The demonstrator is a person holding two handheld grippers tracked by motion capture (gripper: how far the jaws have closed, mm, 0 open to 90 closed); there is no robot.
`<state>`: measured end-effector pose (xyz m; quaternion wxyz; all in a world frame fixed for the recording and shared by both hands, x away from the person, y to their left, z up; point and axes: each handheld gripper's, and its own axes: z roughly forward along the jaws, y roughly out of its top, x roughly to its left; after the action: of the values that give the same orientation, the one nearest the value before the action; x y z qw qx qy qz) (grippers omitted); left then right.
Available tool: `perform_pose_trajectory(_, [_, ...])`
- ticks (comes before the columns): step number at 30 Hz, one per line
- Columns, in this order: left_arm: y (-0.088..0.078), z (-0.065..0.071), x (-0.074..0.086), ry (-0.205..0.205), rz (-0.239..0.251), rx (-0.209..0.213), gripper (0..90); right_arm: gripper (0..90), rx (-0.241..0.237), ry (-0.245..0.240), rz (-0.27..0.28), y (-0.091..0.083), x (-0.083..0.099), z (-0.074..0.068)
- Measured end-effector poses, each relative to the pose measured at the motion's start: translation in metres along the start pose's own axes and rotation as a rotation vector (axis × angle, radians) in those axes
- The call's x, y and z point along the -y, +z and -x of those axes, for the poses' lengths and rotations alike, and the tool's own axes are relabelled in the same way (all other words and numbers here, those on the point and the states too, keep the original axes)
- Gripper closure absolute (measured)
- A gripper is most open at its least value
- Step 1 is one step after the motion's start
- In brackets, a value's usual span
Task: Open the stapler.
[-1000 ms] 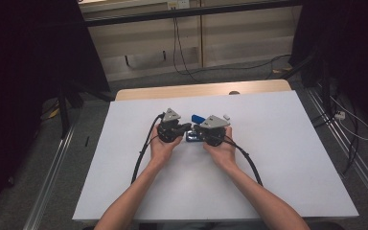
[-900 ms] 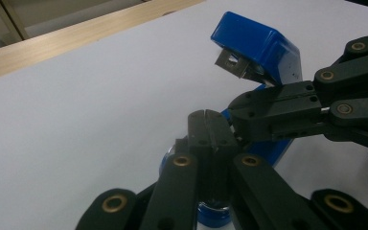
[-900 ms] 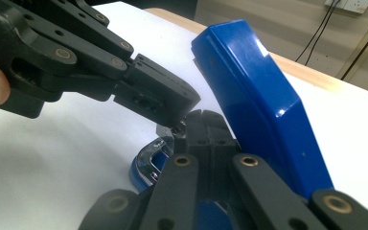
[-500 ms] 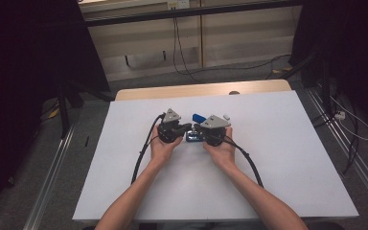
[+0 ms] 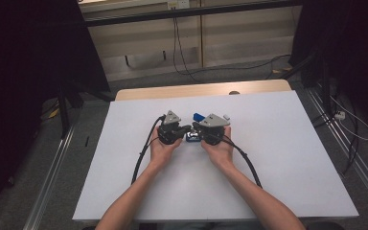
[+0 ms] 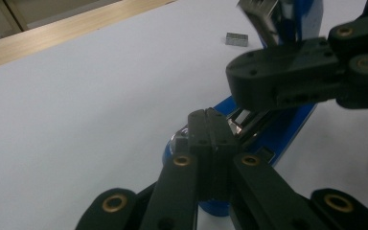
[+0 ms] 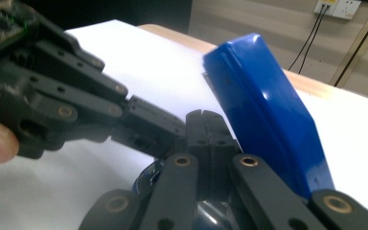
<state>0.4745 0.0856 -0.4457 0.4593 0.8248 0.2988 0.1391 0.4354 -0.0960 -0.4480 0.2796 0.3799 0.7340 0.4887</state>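
Mid-table, the left gripper [image 5: 184, 129] has its jaws pressed together over the blue stapler [image 5: 193, 135], whose lid stands hinged open, likely for reloading; the right gripper [image 5: 197, 127], jaws together, meets it there.

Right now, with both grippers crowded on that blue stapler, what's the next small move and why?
Probably hold the left gripper steady on the base and ease the right gripper slightly clear. Both sets of jaws look shut and meet at the blue stapler, whose lid stands tilted open; a staple strip lies on the white table.
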Motion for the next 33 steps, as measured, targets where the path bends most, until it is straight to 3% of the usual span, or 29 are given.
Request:
perform_pose_trajectory(10, [0.0, -0.001, 0.002, -0.01, 0.011, 0.011, 90.0, 90.0, 0.013, -0.002, 0.015, -0.004, -0.001, 0.002])
perform_pose_trajectory(19, [0.0, -0.001, 0.002, 0.006, 0.015, 0.01, 90.0, 90.0, 0.03, 0.008, 0.021, -0.007, -0.003, 0.006])
perform_pose_trajectory(33, [0.0, -0.003, 0.004, -0.021, 0.028, 0.023, 90.0, 90.0, 0.045, 0.005, 0.017, -0.016, -0.006, 0.015])
